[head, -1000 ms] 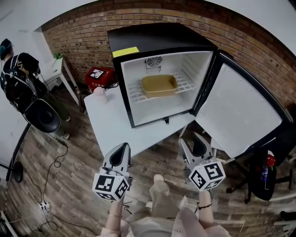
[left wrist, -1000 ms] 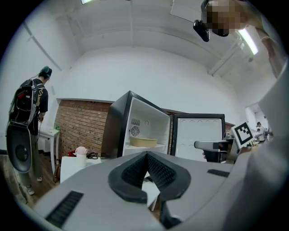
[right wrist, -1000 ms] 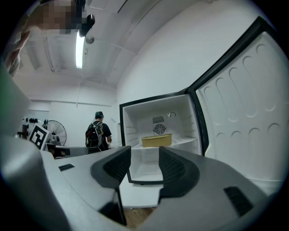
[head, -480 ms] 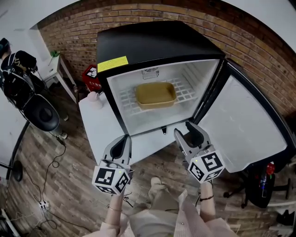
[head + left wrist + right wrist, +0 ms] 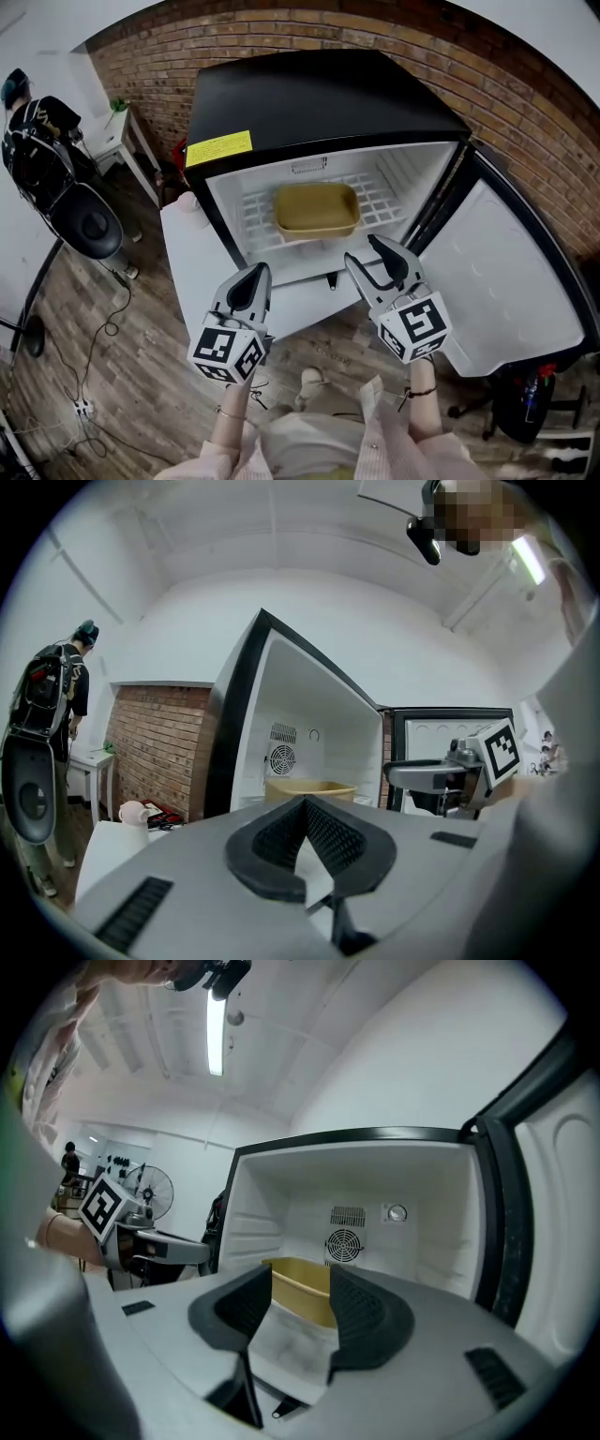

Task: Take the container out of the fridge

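Observation:
A tan rectangular container sits on the white wire shelf inside the open black mini fridge. My left gripper hovers shut and empty over the table in front of the fridge's lower left corner. My right gripper stands open at the fridge's front edge, just short of the container and holding nothing. In the right gripper view the container shows between the spread pads of the right gripper, below the fridge's fan. In the left gripper view the left gripper has its pads meeting, with the container beyond.
The fridge door swings open to the right. The fridge stands on a white table with a small pale cup at its left. A person and a black chair are at far left; cables lie on the wooden floor.
Both grippers have moved forward toward the fridge opening. The right one now reaches the fridge's front edge, and the fridge fills more of the head view.

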{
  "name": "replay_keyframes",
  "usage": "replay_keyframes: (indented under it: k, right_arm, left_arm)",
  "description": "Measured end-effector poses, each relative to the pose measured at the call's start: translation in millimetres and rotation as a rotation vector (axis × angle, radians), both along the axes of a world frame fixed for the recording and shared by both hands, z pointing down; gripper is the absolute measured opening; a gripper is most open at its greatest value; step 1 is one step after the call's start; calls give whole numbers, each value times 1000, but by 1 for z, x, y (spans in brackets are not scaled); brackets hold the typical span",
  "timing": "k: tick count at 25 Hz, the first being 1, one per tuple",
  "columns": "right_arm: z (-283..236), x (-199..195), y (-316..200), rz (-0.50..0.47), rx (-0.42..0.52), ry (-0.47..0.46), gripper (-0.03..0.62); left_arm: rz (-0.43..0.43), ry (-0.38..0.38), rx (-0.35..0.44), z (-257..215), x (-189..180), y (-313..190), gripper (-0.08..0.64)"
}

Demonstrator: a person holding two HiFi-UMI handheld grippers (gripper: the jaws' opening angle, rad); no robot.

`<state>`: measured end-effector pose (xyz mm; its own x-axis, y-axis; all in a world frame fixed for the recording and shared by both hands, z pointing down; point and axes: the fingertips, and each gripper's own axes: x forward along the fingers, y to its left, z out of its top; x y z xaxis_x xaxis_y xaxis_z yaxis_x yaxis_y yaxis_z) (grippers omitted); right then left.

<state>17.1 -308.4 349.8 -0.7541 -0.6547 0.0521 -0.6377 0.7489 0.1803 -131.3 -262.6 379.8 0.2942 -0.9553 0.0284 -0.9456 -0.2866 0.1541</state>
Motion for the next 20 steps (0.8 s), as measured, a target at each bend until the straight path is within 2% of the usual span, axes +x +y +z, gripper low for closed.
replay_keyframes:
  k: [4,14,20]
  right_arm:
    - [-1,-15,-12,-73,47,101,183]
    - [12,-51,-35,-294,112,444,183]
    - [26,-62,-43,-355,115,654,181]
  left_arm:
    - [8,-7,-6,1,6,-13,-8]
    - [8,13,-51,7,3,-29,-8]
    - [34,15,-74,11,4,-36,-8]
